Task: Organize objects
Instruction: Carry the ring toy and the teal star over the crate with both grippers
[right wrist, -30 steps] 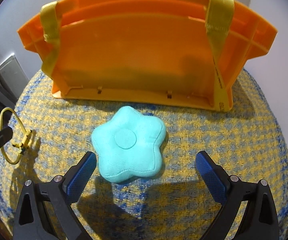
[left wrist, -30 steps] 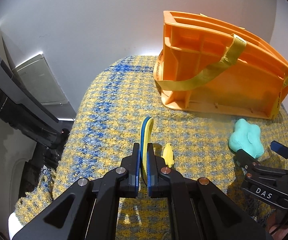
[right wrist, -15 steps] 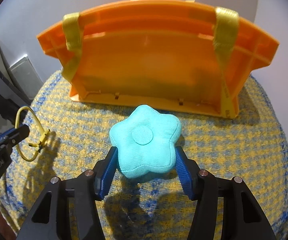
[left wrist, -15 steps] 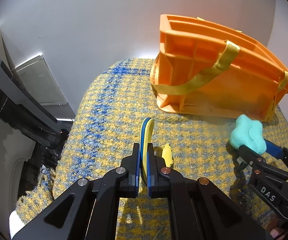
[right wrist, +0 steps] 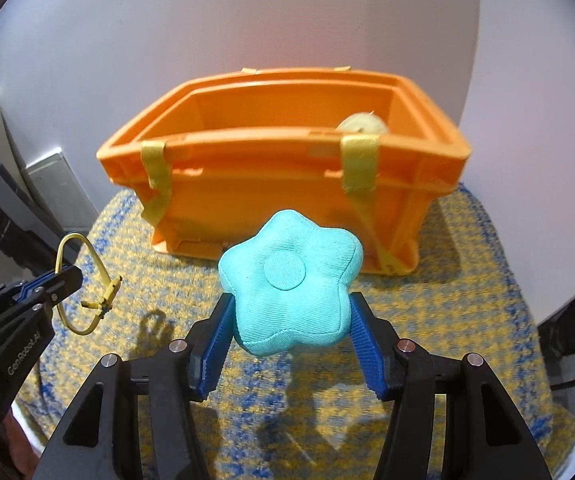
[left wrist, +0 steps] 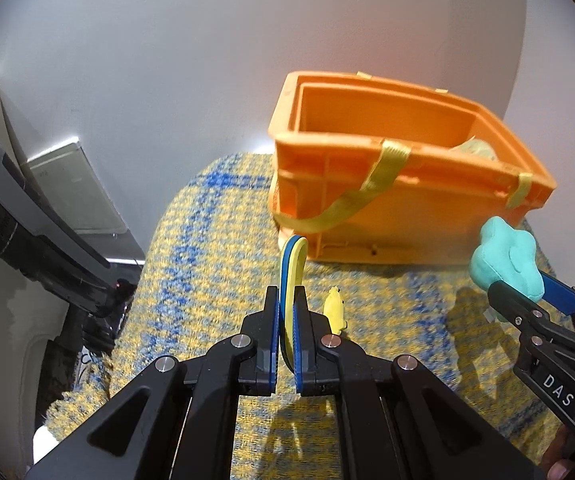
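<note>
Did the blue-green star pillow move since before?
Yes. The star pillow lay flat on the checkered cloth; now the right gripper holds it up off the cloth, in front of the orange basket.

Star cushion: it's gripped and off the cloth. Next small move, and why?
Probably carry it forward over the orange bin's near rim. The right gripper is clamped on the star cushion, which hangs clear of the checked cloth just in front of the bin. The bin is open on top, with room beside the pale item inside.
</note>
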`<state>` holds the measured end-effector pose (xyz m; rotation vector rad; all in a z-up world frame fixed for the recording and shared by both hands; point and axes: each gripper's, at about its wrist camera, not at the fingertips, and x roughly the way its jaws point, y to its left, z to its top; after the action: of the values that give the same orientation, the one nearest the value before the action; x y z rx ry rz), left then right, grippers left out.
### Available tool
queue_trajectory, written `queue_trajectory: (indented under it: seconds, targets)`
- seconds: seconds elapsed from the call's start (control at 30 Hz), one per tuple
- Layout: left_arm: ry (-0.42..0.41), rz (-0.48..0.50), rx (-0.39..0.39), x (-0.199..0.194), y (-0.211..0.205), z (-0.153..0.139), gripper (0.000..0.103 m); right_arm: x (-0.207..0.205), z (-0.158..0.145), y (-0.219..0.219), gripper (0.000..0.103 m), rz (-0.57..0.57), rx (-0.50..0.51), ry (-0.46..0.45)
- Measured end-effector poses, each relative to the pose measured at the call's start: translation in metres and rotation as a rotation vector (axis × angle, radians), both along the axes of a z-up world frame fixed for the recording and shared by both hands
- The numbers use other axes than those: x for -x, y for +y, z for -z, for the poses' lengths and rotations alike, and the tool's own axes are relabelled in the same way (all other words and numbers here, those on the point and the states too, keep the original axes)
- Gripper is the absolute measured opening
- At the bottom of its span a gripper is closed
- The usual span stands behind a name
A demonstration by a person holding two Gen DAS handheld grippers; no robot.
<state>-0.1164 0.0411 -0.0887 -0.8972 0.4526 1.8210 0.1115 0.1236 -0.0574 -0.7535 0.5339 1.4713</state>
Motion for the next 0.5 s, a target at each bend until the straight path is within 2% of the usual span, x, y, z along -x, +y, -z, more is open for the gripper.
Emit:
queue_trajectory:
  seconds: [0.1,0.5]
  targets:
    - [0.003,0.007,-0.016,-0.002,0.001,-0.013,0.007,0.003,-0.005,0.005,0.056,0.008,-0.014,0.013]
    - [0.031,0.048,-0.084,-0.015,0.012,-0.066,0.007,-0.004,-0.065,-0.005,0.056,0.012,-0.109,0.043]
